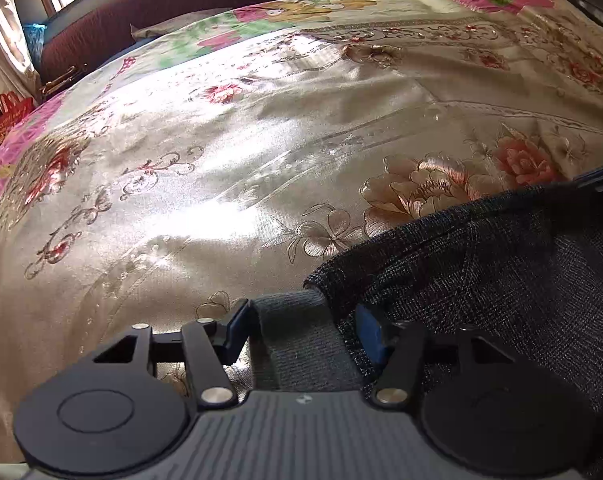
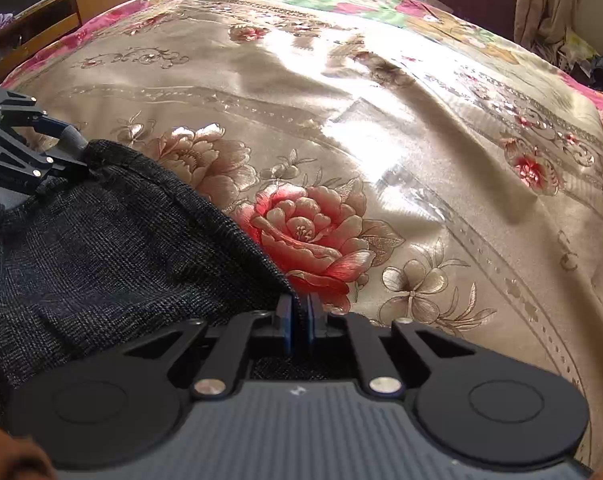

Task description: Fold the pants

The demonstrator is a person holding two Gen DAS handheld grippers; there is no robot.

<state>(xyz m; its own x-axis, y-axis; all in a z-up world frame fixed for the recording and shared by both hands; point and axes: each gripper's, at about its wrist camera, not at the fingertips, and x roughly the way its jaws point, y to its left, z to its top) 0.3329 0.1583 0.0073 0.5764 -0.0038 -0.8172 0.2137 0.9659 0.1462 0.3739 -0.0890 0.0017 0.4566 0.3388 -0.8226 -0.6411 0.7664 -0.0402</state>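
The dark grey knitted pants hang stretched between the two tools, above the shiny gold flowered bedspread. The right tool is pinched tight on one corner of the top edge. The left tool (seen at 9 o'clock from the right one) grips the grey waistband corner. The edge runs straight from tool to tool.

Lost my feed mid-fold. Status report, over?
Left tongs gripping a bunched edge of the pants. Right tongs shut on the other edge. Pants lifted over the floral bedspread. Nothing in the way.
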